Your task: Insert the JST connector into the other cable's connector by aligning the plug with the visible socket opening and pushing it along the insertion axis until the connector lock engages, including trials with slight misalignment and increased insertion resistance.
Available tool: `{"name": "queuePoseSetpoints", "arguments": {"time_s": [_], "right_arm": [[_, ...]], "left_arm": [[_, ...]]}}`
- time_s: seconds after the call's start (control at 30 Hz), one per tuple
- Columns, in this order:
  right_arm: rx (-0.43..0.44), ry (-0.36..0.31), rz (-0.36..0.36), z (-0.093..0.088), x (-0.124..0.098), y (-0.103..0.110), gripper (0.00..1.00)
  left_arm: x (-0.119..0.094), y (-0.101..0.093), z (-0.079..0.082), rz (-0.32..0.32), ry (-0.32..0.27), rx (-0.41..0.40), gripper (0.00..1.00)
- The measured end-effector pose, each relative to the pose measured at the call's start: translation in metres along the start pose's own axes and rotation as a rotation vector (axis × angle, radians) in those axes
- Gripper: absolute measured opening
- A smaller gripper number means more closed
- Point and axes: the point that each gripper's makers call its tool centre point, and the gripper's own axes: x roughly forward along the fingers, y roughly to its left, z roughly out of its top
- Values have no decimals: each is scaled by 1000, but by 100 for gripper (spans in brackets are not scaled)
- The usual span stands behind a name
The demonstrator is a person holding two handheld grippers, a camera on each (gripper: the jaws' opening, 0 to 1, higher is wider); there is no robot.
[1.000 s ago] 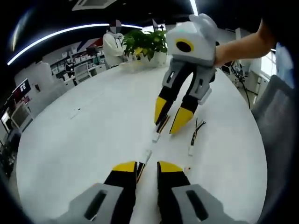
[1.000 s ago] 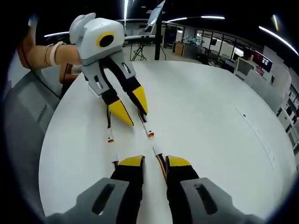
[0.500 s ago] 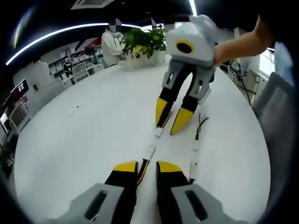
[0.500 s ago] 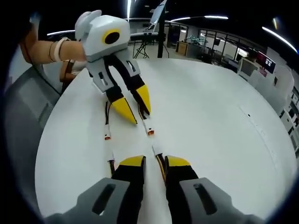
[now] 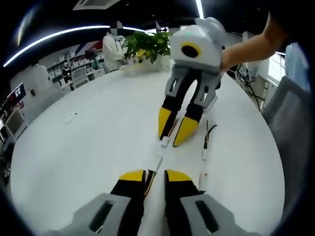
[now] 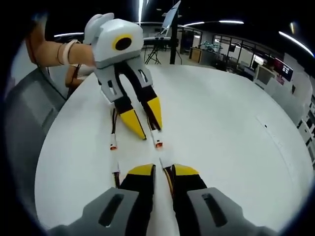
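Rising from 6 o'clock in the left gripper view, the left tool (image 5: 155,176) has its jaws nearly together, clamped on a cable whose white plug (image 5: 157,162) juts toward 12 o'clock. Just beyond, the right tool (image 5: 172,133) points back, its jaws pinched on a cable ending in a white socket (image 5: 165,142), close to the plug but apart from it. Two spare cables (image 5: 205,147) lie at 3 o'clock on the white table (image 5: 88,147). A plant (image 5: 147,44) stands at the far edge.

Turning to the right gripper view, the right tool (image 6: 163,172) grips its cable, with the socket (image 6: 164,161) ahead. The left tool (image 6: 147,125) comes from 11 o'clock, and its plug (image 6: 158,143) is near the socket, with a gap between. Spare cables (image 6: 113,147) lie at 9 o'clock.
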Motion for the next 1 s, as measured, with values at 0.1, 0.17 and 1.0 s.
{"name": "queuePoseSetpoints", "arguments": {"time_s": [0.1,0.17,1.0], "right_arm": [[11,-5,0,0,0,-1,11],[10,-10,5,0,0,0,10],[9,-47,35,1,0,3,4]], "left_arm": [[0,0,-1,-1,-11,-21,8],[-1,0,-2,-7,-23,-31,7],[2,1,-1,-63,-80,-60,6]]}}
